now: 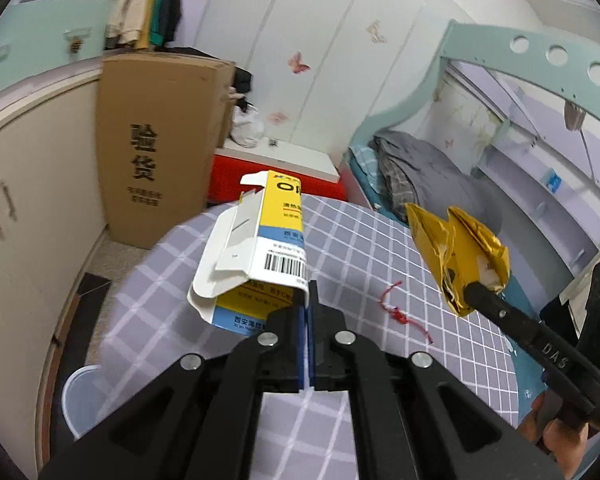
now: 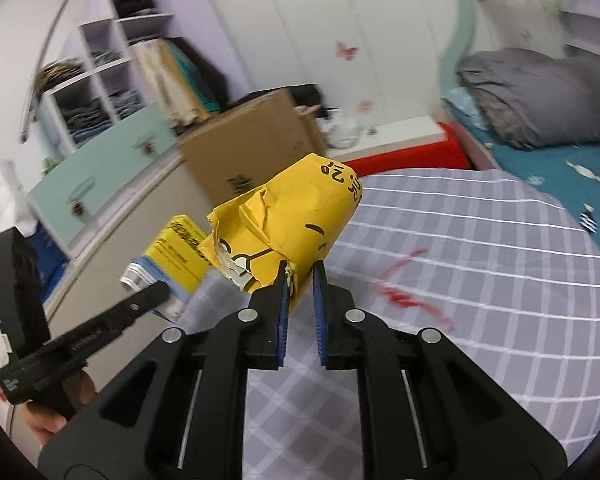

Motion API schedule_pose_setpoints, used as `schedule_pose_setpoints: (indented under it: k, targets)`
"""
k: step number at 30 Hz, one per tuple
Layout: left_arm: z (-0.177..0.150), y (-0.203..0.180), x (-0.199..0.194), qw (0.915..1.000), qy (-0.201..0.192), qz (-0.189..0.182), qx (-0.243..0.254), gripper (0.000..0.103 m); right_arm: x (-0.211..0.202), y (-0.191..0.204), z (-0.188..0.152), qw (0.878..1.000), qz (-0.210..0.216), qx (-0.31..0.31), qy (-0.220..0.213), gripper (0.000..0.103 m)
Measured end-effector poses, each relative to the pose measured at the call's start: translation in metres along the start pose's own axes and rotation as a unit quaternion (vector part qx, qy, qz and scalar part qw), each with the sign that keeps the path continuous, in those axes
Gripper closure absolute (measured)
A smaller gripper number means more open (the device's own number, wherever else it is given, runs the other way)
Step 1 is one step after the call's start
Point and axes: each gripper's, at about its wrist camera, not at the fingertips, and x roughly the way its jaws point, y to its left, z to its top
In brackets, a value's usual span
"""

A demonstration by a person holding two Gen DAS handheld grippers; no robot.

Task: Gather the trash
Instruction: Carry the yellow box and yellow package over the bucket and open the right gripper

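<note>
Yellow wrapper (image 2: 284, 224) pinched in right fingers (image 2: 300, 280) | left fingers (image 1: 308, 300) clamp carton (image 1: 260, 248) edge | both above table (image 1: 380, 240)

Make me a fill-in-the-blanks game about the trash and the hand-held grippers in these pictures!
1. The left hand-held gripper is shut on a box printed yellow, white and ____.
2. The right hand-held gripper is shut on a crumpled wrapper coloured ____.
3. The string lying on the checked tablecloth is ____.
4. The clear plastic bin stands ____ the table's edge.

Missing words: blue; yellow; red; below
</note>
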Motion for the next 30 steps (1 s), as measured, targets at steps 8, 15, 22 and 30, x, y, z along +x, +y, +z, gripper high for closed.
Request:
schedule_pose_setpoints:
  k: [8,15,22,30]
  targets:
    - [-0.013,0.080,-0.075,0.9982,-0.021,0.040,-0.040,0.102,0.031,0.113,-0.030,0.995,0.070,-0.057,0.044,0.092]
    - [-0.036,0.167,-0.125,0.9912,-0.030,0.088,-0.094,0.102,0.077,0.201,-0.071,0.981,0.128,-0.092,0.111,0.092]
    - [-0.073,0.249,-0.136,0.9782,-0.005,0.132,-0.160,0.102,0.130,0.250,-0.116,0.964,0.146,-0.117,0.187,0.092]
    - [-0.106,0.306,-0.115,0.9629,0.041,0.159,-0.214,0.102,0.185,0.275,-0.153,0.949,0.133,-0.135,0.253,0.092]
